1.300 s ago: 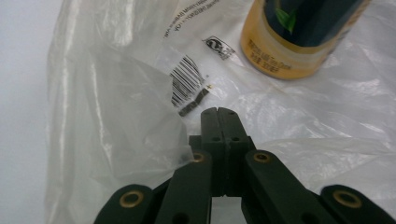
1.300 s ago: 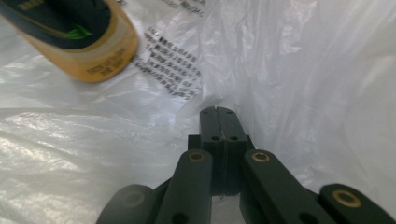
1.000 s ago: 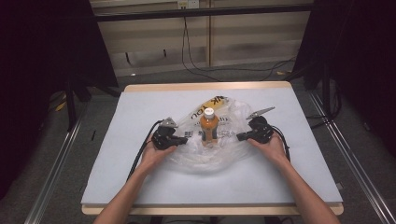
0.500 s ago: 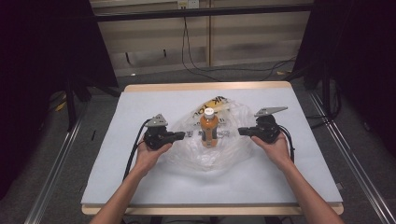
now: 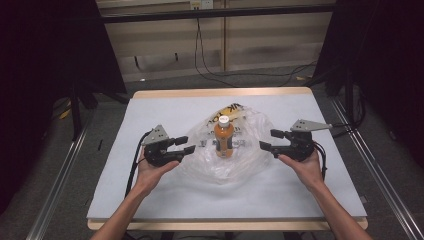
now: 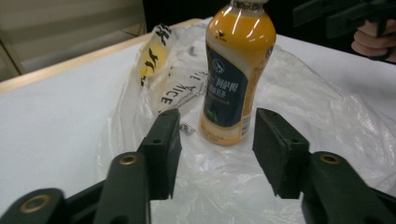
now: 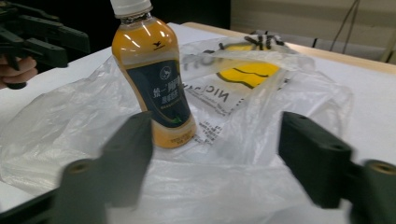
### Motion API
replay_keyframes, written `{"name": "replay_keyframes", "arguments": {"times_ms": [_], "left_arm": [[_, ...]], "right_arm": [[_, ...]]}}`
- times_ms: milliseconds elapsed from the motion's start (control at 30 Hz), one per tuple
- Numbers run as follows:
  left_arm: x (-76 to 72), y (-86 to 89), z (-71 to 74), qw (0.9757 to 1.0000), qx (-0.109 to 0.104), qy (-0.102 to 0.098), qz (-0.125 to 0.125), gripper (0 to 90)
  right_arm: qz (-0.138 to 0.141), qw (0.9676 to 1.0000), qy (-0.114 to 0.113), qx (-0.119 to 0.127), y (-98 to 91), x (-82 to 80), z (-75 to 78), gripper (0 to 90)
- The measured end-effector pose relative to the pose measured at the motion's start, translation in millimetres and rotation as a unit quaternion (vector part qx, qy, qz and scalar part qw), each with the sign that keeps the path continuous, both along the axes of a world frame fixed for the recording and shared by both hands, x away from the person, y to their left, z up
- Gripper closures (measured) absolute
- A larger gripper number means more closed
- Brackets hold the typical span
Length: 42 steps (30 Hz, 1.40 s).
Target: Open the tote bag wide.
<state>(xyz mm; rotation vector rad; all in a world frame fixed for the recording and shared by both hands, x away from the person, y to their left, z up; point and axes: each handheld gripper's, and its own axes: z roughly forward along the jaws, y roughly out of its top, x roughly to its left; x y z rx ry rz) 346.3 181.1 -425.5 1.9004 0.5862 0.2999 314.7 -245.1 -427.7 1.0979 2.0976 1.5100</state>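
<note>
An orange drink bottle (image 5: 223, 138) with a white cap and a dark label stands upright at the middle of the white table (image 5: 150, 107), on a crumpled clear plastic bag (image 5: 245, 165) that spreads flat around its base. The bag's yellow-and-black print lies just behind the bottle, on the far side.

The left gripper (image 5: 184, 145) hovers just left of the bag, pointing right at the bottle. Its jaws have just been opening and stand apart with nothing between them; in the left gripper view (image 6: 215, 144) the bottle (image 6: 235, 74) stands beyond the tips, untouched.

The right gripper (image 5: 268, 140) hovers at the bag's right edge, pointing left. Its jaws have just been opening too and stand wide apart, empty; in the right gripper view (image 7: 219, 154) the bottle (image 7: 156, 88) and bag (image 7: 224, 186) lie ahead of the pads.
</note>
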Motion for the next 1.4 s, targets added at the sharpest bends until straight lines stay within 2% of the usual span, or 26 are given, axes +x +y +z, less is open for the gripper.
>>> {"name": "replay_keyframes", "arguments": {"times_ms": [33, 67, 167, 233, 300, 333, 367, 400, 433, 500, 567, 667, 767, 833, 900, 933, 967, 1067, 1100, 1167, 1200, 1300, 1333, 1367, 1400], "left_arm": [[-2.3, 0.3, 0.2, 1.0000, 0.000, -0.001, 0.007, 42.3], [-4.1, 1.4, 0.2, 0.9999, 0.001, -0.002, 0.011, 37.5], [-9.6, 5.5, -0.2, 0.9997, 0.001, -0.008, 0.022, 24.3], [-13.0, 9.4, -0.4, 0.9997, -0.007, -0.004, 0.023, 16.3], [-17.2, 14.1, -0.4, 0.9995, -0.008, -0.005, 0.029, 10.9], [-18.6, 16.3, -0.7, 0.9995, -0.012, -0.003, 0.029, 9.4], [-20.5, 18.4, -0.1, 0.9994, -0.008, -0.002, 0.034, 8.0], [-21.4, 20.2, -0.7, 0.9994, -0.014, -0.003, 0.031, 6.4], [-23.5, 22.1, 0.3, 0.9991, -0.006, -0.007, 0.041, 5.2], [-26.7, 25.4, 0.2, 0.9991, -0.012, -0.007, 0.039, 2.7], [-30.9, 29.7, 0.0, 0.9988, -0.007, -0.014, 0.047, 2.2], [-36.5, 36.4, -2.7, 0.9980, -0.007, 0.003, 0.063, 2.5], [-42.9, 43.5, -5.4, 0.9980, -0.011, 0.002, 0.062, 2.5], [-47.1, 48.0, -5.2, 0.9980, -0.005, 0.003, 0.062, 2.3], [-52.6, 51.2, -5.8, 0.9979, -0.007, 0.004, 0.065, 2.2], [-55.1, 53.8, -5.7, 0.9978, -0.002, 0.003, 0.065, 2.3], [-58.0, 55.6, -6.6, 0.9977, -0.008, 0.005, 0.068, 2.4], [-62.5, 60.8, -11.7, 0.9982, -0.005, 0.015, 0.058, 2.4], [-64.9, 62.6, -13.3, 0.9977, -0.003, 0.013, 0.067, 2.5], [-70.3, 67.6, -17.4, 0.9963, -0.015, 0.023, 0.081, 2.2], [-72.1, 69.0, -18.2, 0.9958, -0.012, 0.025, 0.087, 2.2], [-77.7, 76.8, -20.6, 0.9957, -0.012, 0.008, 0.091, 2.1], [-79.0, 78.8, -21.6, 0.9948, -0.010, 0.004, 0.102, 2.1], [-79.7, 80.9, -22.0, 0.9946, -0.006, 0.002, 0.104, 2.0], [-79.7, 82.0, -22.8, 0.9947, -0.009, 0.001, 0.102, 2.0]], "right_arm": [[-0.008, 0.9999, 0.008, 0.003, -1.5, -1.6, 0.3, 12.4], [-0.011, 0.9998, 0.012, 0.007, -3.3, -3.2, 0.3, 9.8], [-0.030, 0.9994, 0.004, 0.014, -9.0, -10.5, 1.2, 0.5], [-0.043, 0.9989, -0.011, 0.016, -13.1, -16.7, 1.9, 0.1], [-0.063, 0.9973, -0.037, 0.007, -15.6, -24.8, 2.2, 0.2], [-0.058, 0.9974, -0.042, 0.009, -17.7, -29.2, 2.2, 0.2], [-0.054, 0.9974, -0.044, 0.015, -20.1, -32.8, 2.0, 1.6], [-0.058, 0.9973, -0.041, 0.019, -21.7, -36.5, 1.9, 1.2], [-0.059, 0.9972, -0.040, 0.023, -23.3, -39.7, 1.1, 0.5], [-0.062, 0.9971, -0.037, 0.024, -26.1, -46.5, -0.5, 1.6], [-0.063, 0.9972, -0.034, 0.021, -28.5, -52.4, -2.5, 1.1], [-0.063, 0.9974, -0.030, 0.016, -32.8, -61.0, -3.9, 2.9], [-0.068, 0.9973, -0.022, 0.018, -36.3, -69.6, -4.7, 3.6], [-0.068, 0.9975, -0.014, 0.009, -37.7, -75.2, -4.4, 2.9], [-0.075, 0.9971, -0.012, 0.007, -39.4, -80.7, -4.0, 2.9], [-0.081, 0.9966, -0.011, 0.010, -40.4, -83.8, -3.6, 3.2], [-0.081, 0.9966, -0.011, 0.008, -41.8, -86.5, -3.3, 3.1], [-0.089, 0.9958, -0.016, 0.008, -45.7, -94.4, -4.7, 2.5], [-0.092, 0.9955, -0.018, 0.011, -47.0, -96.2, -6.0, 1.9], [-0.094, 0.9951, -0.025, 0.014, -50.3, -100.0, -8.6, 1.7], [-0.102, 0.9942, -0.029, 0.021, -50.7, -103.2, -9.2, 1.2], [-0.101, 0.9939, -0.042, 0.009, -50.3, -109.0, -9.2, 2.5], [-0.099, 0.9939, -0.048, 0.009, -51.0, -109.9, -9.1, 2.5], [-0.098, 0.9941, -0.047, 0.007, -52.0, -110.6, -8.7, 2.6], [-0.103, 0.9936, -0.046, 0.011, -52.1, -111.2, -8.6, 2.3]]}}
